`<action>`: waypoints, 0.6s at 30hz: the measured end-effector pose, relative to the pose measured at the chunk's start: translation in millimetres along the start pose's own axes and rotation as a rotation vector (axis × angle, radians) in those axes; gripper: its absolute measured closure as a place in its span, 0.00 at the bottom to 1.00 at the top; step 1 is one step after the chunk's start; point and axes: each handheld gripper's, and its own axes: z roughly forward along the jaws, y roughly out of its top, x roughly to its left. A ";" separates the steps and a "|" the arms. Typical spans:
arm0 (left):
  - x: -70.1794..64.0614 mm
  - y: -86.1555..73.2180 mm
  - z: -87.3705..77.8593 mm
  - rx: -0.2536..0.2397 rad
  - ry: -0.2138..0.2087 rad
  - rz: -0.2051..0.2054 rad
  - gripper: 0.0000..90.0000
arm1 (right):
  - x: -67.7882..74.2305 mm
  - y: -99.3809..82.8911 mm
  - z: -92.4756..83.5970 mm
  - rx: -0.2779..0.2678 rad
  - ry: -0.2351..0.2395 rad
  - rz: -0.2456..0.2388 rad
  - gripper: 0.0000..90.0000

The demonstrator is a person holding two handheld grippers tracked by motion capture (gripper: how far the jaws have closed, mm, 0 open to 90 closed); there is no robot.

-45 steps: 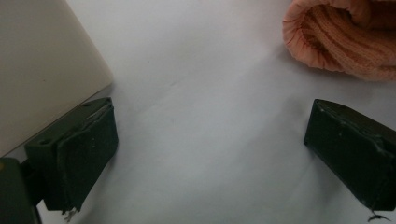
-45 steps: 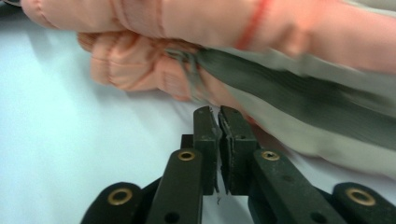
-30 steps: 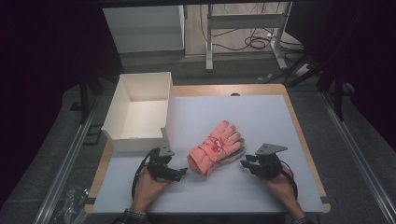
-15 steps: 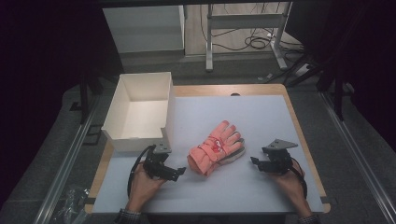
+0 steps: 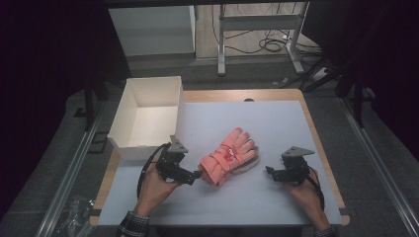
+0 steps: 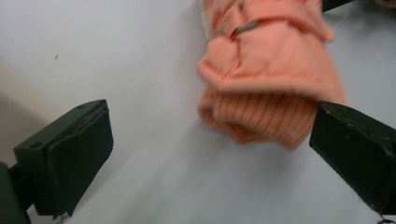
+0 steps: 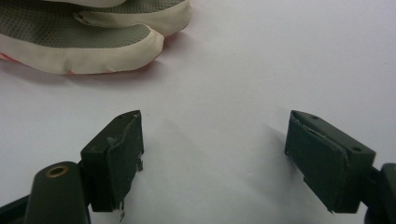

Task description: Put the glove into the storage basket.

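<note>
From above, a pair of orange gloves [image 5: 228, 157] lay stacked near the middle of the white table [image 5: 276, 128], cuffs toward the person. The right gripper view alone showed the lower glove's grey, cream-edged fingertips [image 7: 88, 35]; the left gripper view showed the ribbed cuff [image 6: 261, 116], blurred and partly cut off at the top.

The left claw [image 5: 196, 174] was spread wide, its tips just beside the cuff, not touching it. The right claw [image 5: 270, 171] was also spread, empty, near the gloves' fingertip side with bare table between.

A white open box [image 5: 148, 118] stood at the table's left edge, behind the left hand [image 5: 155, 185]. The table's right half lay open.
</note>
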 end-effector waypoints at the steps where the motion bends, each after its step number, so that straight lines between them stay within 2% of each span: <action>1: -1.5 3.4 0.3 0.001 -0.004 0.003 0.00 | -0.1 -0.1 0.0 0.000 0.001 -0.001 0.22; 7: -10.0 23.1 8.8 0.008 -0.031 0.035 0.00 | 0.0 -0.2 0.0 -0.001 0.001 0.000 0.22; 14: -19.7 41.9 27.2 0.027 -0.059 0.057 0.00 | 0.0 -0.3 0.1 -0.002 0.001 0.000 0.22; 18: -22.8 47.8 41.6 0.053 -0.052 0.068 0.00 | 0.1 -0.4 0.1 -0.003 0.000 0.000 0.22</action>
